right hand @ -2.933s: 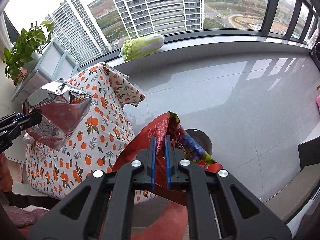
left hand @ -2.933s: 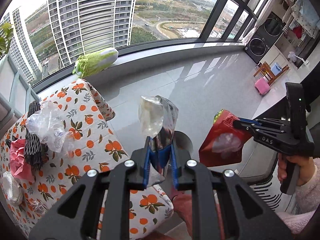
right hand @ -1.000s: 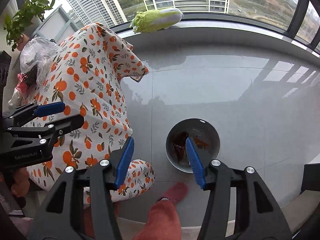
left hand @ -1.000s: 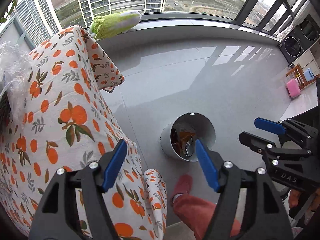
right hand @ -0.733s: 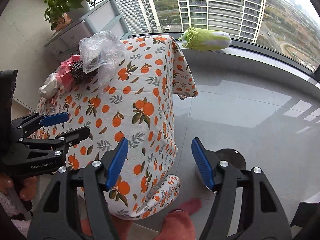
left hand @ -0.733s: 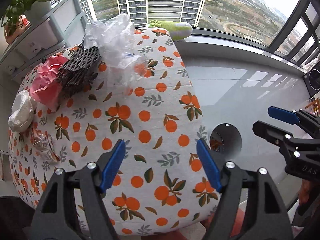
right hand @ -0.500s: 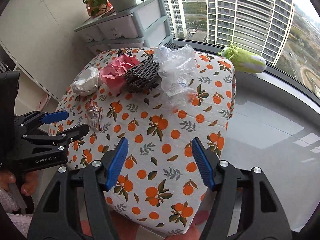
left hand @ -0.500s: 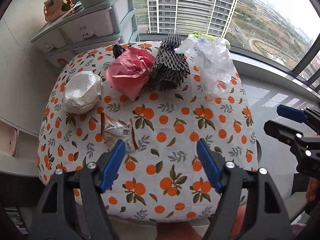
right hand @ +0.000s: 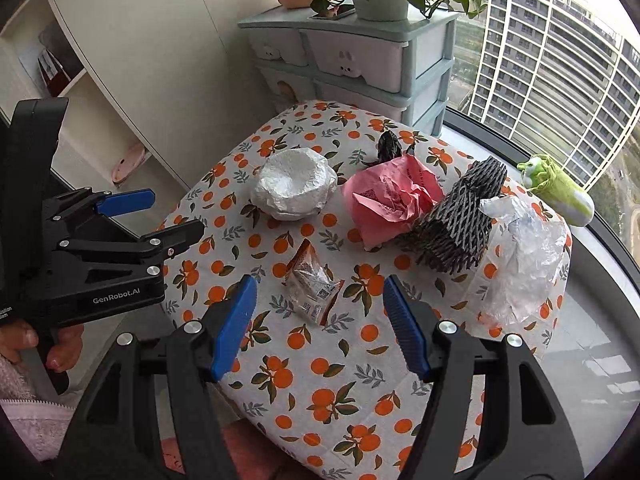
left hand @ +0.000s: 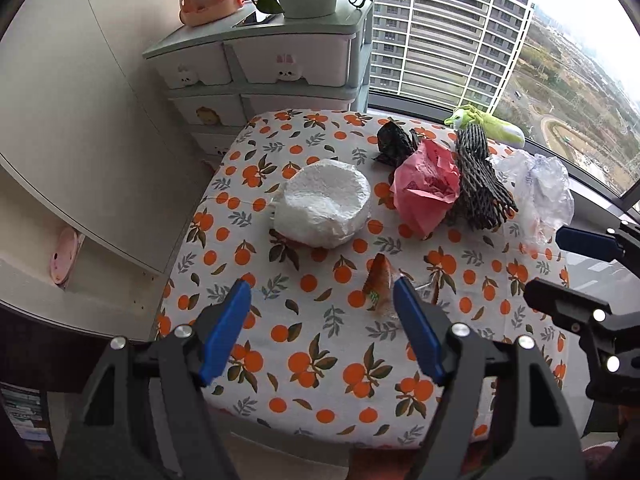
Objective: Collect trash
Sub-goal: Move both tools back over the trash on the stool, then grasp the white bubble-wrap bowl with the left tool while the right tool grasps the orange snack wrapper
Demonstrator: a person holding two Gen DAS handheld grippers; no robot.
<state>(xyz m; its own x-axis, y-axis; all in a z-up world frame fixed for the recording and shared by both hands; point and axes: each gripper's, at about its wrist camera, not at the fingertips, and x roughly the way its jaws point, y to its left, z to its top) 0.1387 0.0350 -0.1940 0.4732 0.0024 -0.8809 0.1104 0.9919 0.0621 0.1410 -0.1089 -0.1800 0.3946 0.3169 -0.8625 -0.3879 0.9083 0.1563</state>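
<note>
Right wrist view: right tool is hovering over the near edge of the tabletop, jaws spread wide and gripping nothing, having just been opening further. It is angling down so that the small printed snack wrapper is sitting just beyond the tips, likely the next pick. Left tool, off to the side, is also standing open and empty, probably readying for its own piece.

Trash is lying loose on the orange-print cloth, nothing bagged. Mid-table, a crumpled white foil bowl is resting beside a pink bag. Black foam netting is leaning against that bag, and clear plastic film is slumping at the window-side edge. Farthest, a black scrap is peeking behind the pink bag.
</note>
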